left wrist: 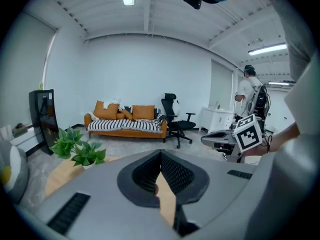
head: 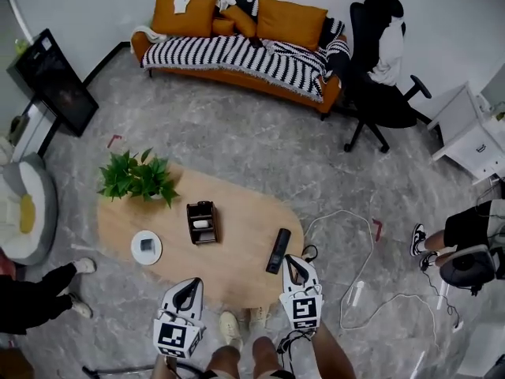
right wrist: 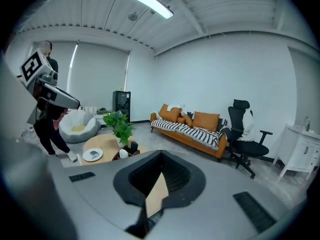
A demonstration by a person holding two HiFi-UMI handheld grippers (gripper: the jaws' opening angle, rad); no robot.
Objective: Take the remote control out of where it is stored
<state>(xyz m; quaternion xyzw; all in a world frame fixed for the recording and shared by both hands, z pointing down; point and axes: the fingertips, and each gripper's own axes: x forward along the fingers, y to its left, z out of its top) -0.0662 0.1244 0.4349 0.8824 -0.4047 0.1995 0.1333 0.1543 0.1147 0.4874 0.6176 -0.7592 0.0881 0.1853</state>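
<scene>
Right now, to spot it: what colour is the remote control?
Remote control: black, best in head view.

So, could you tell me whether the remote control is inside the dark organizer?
No, the remote control lies on the bare tabletop, apart from the organizer, to its right.

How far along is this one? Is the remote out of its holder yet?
Done: the remote lies flat on the table, apart from the dark holder in the middle. In hand: nothing. The left tool and the right tool are both shut and empty, near the table's front edge. Left: nothing that shows; the job looks finished.
</scene>
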